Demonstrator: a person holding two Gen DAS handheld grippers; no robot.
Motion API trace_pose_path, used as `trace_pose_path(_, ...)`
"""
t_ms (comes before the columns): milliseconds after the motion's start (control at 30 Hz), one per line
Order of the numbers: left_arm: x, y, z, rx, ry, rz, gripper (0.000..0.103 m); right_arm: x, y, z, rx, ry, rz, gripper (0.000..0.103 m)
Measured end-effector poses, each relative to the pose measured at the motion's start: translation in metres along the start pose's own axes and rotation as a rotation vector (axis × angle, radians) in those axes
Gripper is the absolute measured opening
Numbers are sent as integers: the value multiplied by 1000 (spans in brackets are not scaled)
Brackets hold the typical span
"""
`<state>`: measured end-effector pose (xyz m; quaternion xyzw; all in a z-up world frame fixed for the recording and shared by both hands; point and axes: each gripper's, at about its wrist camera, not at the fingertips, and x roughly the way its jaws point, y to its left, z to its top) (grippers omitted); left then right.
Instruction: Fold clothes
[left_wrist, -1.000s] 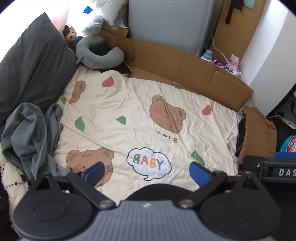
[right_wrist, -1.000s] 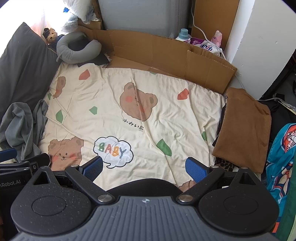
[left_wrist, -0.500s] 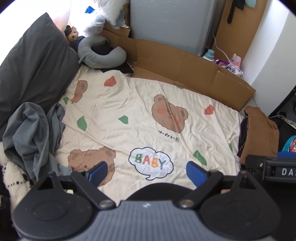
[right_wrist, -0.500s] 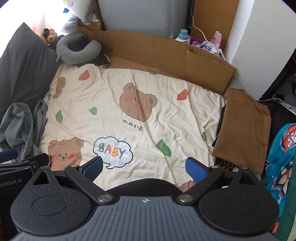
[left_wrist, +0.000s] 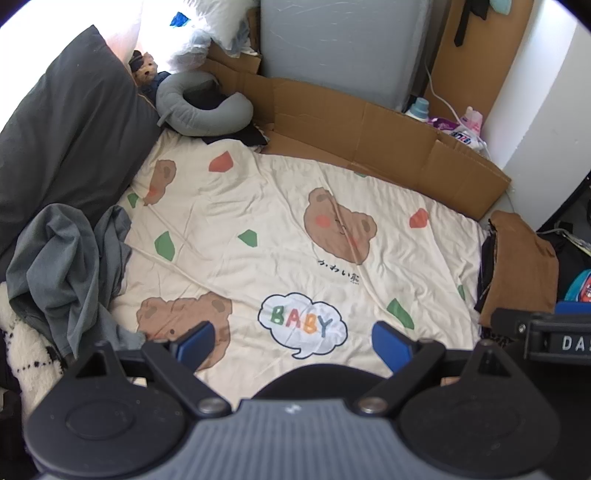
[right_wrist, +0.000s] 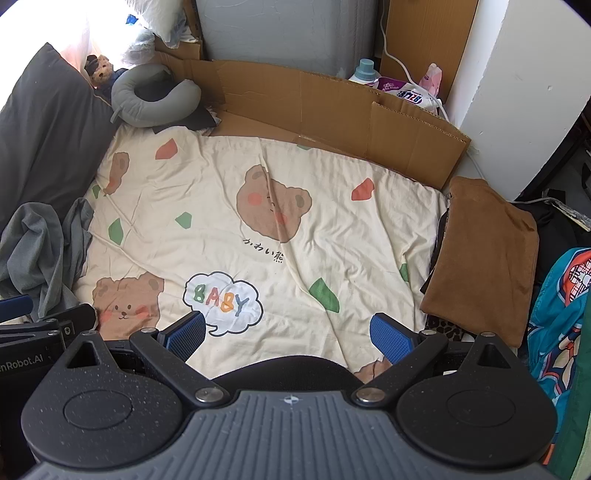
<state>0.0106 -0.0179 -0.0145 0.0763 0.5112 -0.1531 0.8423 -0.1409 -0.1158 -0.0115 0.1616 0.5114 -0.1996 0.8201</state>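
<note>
A crumpled grey garment (left_wrist: 62, 269) (right_wrist: 40, 251) lies heaped at the left edge of the cream bear-print sheet (left_wrist: 288, 229) (right_wrist: 229, 192). A folded brown garment (left_wrist: 521, 266) (right_wrist: 484, 251) rests at the sheet's right edge. My left gripper (left_wrist: 293, 345) hangs open above the sheet's near part, by the "BABY" bubble, holding nothing. My right gripper (right_wrist: 288, 336) is open too, empty, over the same near part. Each gripper's body shows at the edge of the other's view.
A dark grey pillow (left_wrist: 62, 129) leans at the left. A grey neck pillow (left_wrist: 199, 110) and a small teddy (left_wrist: 146, 68) sit at the back left. Flattened cardboard (left_wrist: 369, 129) lines the far edge, with bottles (right_wrist: 365, 72) behind. Colourful fabric (right_wrist: 557, 306) hangs at the right.
The left gripper has drifted slightly left and back, so the sheet has slid right in its view. The right gripper has barely moved. Both stay open.
</note>
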Motion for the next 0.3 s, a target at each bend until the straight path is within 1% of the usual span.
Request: trace_pose_path(300,1,1,0,-3,10,-8,93,0,4,-1,2,1,-7,99)
